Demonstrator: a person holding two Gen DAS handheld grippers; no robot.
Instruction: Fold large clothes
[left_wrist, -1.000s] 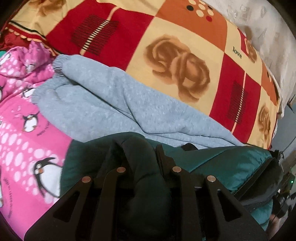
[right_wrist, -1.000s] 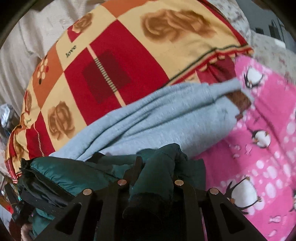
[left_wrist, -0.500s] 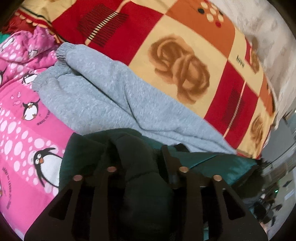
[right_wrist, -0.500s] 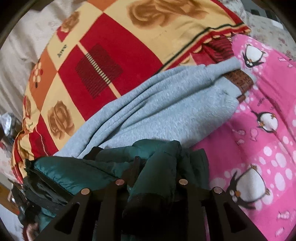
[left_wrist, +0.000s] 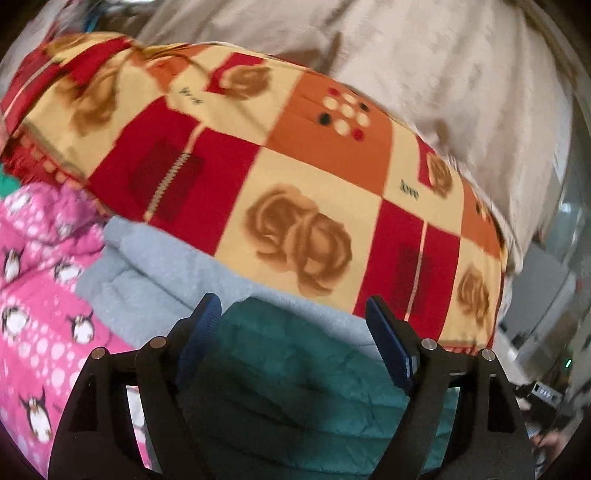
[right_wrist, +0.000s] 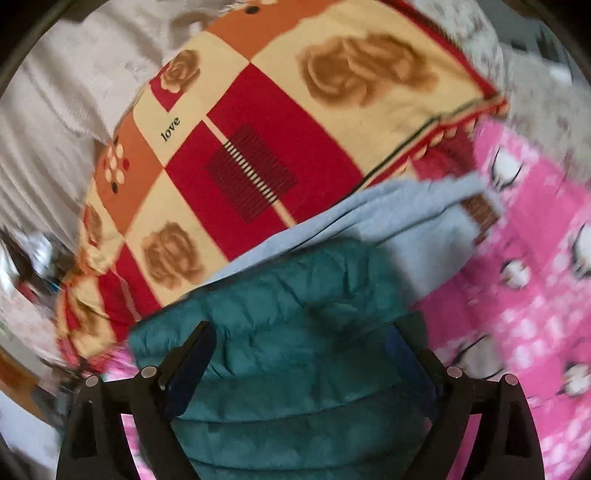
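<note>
A dark green puffer jacket lies folded on the bed, just below my left gripper, which is open with blue pads spread above it. In the right wrist view the same jacket lies under my right gripper, also open and empty. A grey sweatshirt lies beyond the jacket; it also shows in the right wrist view. Both views are motion-blurred.
A red, orange and cream rose-patterned blanket is heaped behind the clothes. A pink penguin-print sheet covers the bed, also in the right wrist view. A beige curtain hangs behind. Room clutter sits at the right edge.
Both grippers were shut on bunches of the green jacket; now both are open, have let it go and lifted back. The jacket lies flat on the bed.
</note>
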